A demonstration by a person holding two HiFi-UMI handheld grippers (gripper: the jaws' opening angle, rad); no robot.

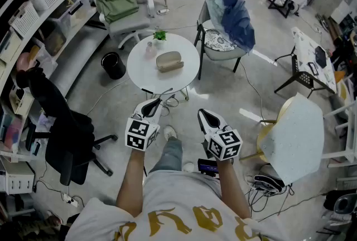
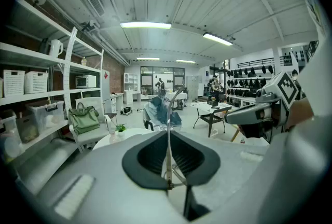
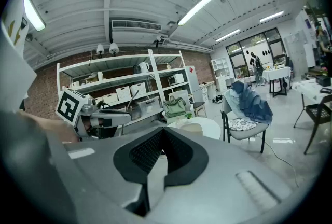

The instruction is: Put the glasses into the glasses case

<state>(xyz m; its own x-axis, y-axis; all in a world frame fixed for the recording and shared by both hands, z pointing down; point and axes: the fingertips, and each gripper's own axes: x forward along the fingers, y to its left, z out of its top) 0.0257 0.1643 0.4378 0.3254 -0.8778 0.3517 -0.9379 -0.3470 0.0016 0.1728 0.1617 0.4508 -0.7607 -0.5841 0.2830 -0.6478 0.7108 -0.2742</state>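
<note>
A beige glasses case (image 1: 169, 61) lies closed on the round white table (image 1: 139, 70); it also shows as the beige case (image 3: 190, 127) in the right gripper view. My left gripper (image 1: 152, 106) hangs short of the table's near edge, shut on thin wire-framed glasses (image 2: 168, 135), one temple rising straight up between the jaws. My right gripper (image 1: 205, 117) is beside it, to the right, shut with nothing in it. Both are well short of the case.
A small potted plant (image 1: 160, 35) and a clear bottle (image 1: 149, 47) stand on the table behind the case. Around the table are a chair with blue cloth (image 1: 233, 22), a white chair with a green bag (image 1: 117, 3), a black bin (image 1: 113, 65) and a black office chair (image 1: 61, 123).
</note>
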